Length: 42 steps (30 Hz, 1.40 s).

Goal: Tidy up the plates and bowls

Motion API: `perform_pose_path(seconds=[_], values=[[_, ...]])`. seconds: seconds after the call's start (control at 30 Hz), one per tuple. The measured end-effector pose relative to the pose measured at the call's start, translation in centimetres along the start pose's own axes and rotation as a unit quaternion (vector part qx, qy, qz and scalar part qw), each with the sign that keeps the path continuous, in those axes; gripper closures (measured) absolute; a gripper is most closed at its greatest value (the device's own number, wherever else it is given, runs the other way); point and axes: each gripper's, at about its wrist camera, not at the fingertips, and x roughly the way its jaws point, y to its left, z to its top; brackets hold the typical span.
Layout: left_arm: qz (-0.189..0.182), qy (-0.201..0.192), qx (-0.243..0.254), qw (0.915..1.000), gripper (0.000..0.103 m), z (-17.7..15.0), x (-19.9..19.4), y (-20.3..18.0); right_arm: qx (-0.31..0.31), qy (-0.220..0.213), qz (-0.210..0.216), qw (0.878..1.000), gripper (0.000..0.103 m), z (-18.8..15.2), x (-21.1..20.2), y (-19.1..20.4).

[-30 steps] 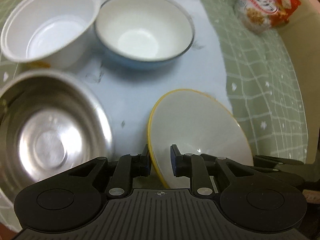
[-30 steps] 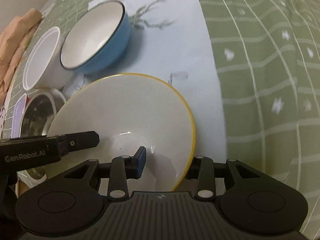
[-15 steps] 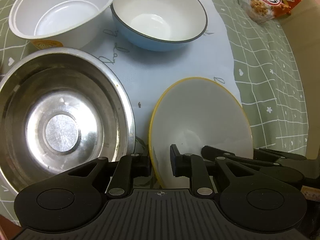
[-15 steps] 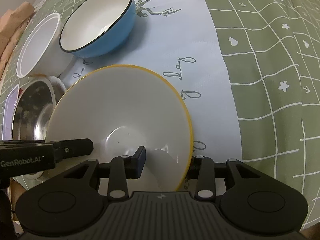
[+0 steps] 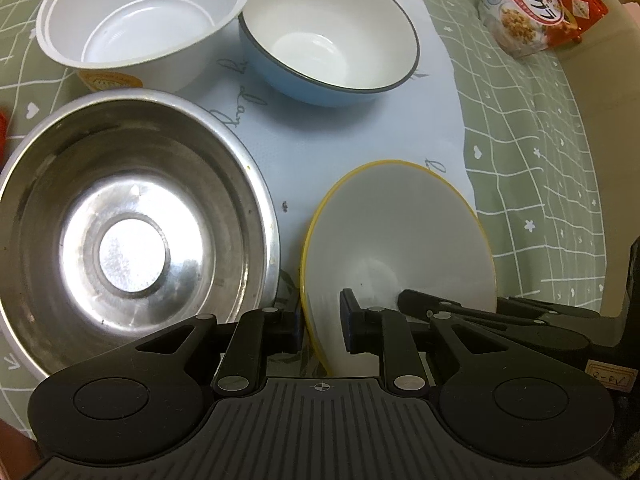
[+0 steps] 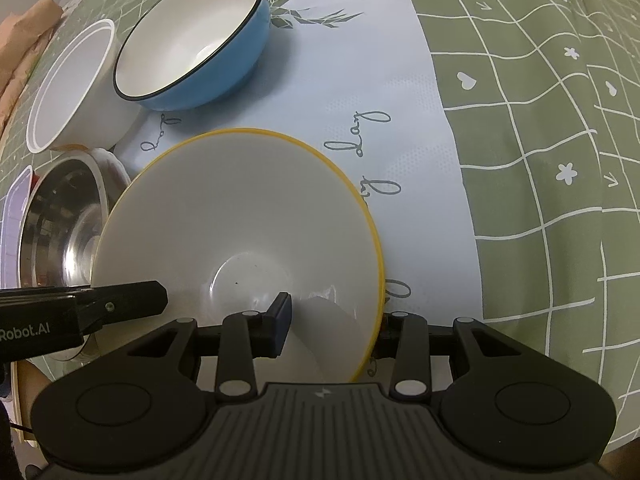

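A white bowl with a yellow rim point(image 5: 400, 240) point(image 6: 240, 216) sits tilted on the pale blue mat point(image 5: 320, 132), to the right of a steel bowl point(image 5: 132, 240). My left gripper point(image 5: 320, 328) is shut on its near-left rim, one finger inside and one outside. On the bowl's right rim my right gripper point(image 6: 332, 328) is shut too, its inner finger on the bowl's wall. A blue bowl point(image 5: 328, 44) point(image 6: 192, 40) and a white plastic bowl point(image 5: 140, 20) point(image 6: 72, 84) stand behind. The steel bowl point(image 6: 64, 216) shows at the left of the right wrist view.
A cereal bag point(image 5: 536, 4) lies at the far right on the green checked tablecloth point(image 6: 540, 160). The cloth's edge drops off on the right. Crumpled brown paper point(image 6: 28, 40) lies beyond the white plastic bowl.
Both grippers stay on the yellow-rimmed bowl. The blur of a second ago is gone, and the steel bowl and the far bowls have shifted right in the left wrist view.
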Motion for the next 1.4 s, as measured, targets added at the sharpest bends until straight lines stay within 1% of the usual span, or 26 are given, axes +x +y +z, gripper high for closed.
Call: perform_pose_path(seconds=[0.27,0.43,0.57,0.63,0.77,0.87,0.9,1.07,1.1,1.17,1.23,1.3,1.33,1.4], values=[[-0.006,-0.006,-0.003,1.0000,0.082,-0.3,-0.4,0.0,-0.001,-0.007,-0.007,1.000,0.064,0.1,-0.1,0.1],[-0.001,-0.014,0.002,0.9999,0.082,0.0,-1.2,0.0,0.001,-0.014,-0.009,1.000,0.064,0.3,-0.5,-0.3],[0.002,-0.036,0.002,0.9993,0.082,0.8,-2.5,-0.1,0.001,-0.032,-0.011,0.999,0.064,0.8,-1.7,-0.6],[-0.005,-0.050,-0.008,0.9987,0.082,1.5,-3.3,0.2,0.003,-0.041,-0.010,0.999,0.064,1.2,-2.4,-0.8],[-0.029,-0.088,-0.061,0.9938,0.081,3.7,-4.8,1.3,-0.002,-0.069,-0.005,0.998,0.064,2.6,-4.7,-1.1],[-0.037,-0.113,-0.090,0.9888,0.081,6.1,-4.8,2.1,-0.016,-0.092,0.007,0.996,0.064,4.6,-6.1,-0.8],[-0.034,-0.119,-0.095,0.9877,0.081,6.9,-4.5,2.2,-0.022,-0.096,0.013,0.995,0.064,5.5,-6.3,-0.5],[0.002,-0.131,-0.108,0.9855,0.081,10.0,-2.5,2.3,-0.055,-0.119,0.028,0.991,0.064,10.8,-5.4,1.9],[0.012,-0.131,-0.106,0.9856,0.077,10.4,-2.1,2.3,-0.059,-0.122,0.027,0.990,0.064,11.9,-4.9,2.5],[0.023,-0.131,-0.102,0.9858,0.077,11.0,-1.6,2.5,-0.055,-0.121,0.031,0.991,0.064,13.7,-3.7,3.2],[0.020,-0.122,-0.106,0.9867,0.078,11.3,-0.7,2.7,-0.044,-0.113,0.041,0.992,0.064,15.6,-2.0,3.8],[0.028,-0.121,-0.100,0.9872,0.078,11.6,-0.2,2.6,-0.036,-0.100,0.047,0.993,0.064,16.9,-0.1,4.3],[0.031,-0.120,-0.097,0.9876,0.078,11.7,-0.1,2.7,-0.033,-0.093,0.049,0.994,0.062,17.2,0.7,4.6],[0.034,-0.117,-0.093,0.9882,0.078,12.0,0.3,2.9,-0.034,-0.077,0.046,0.995,0.062,18.0,2.3,4.9]])
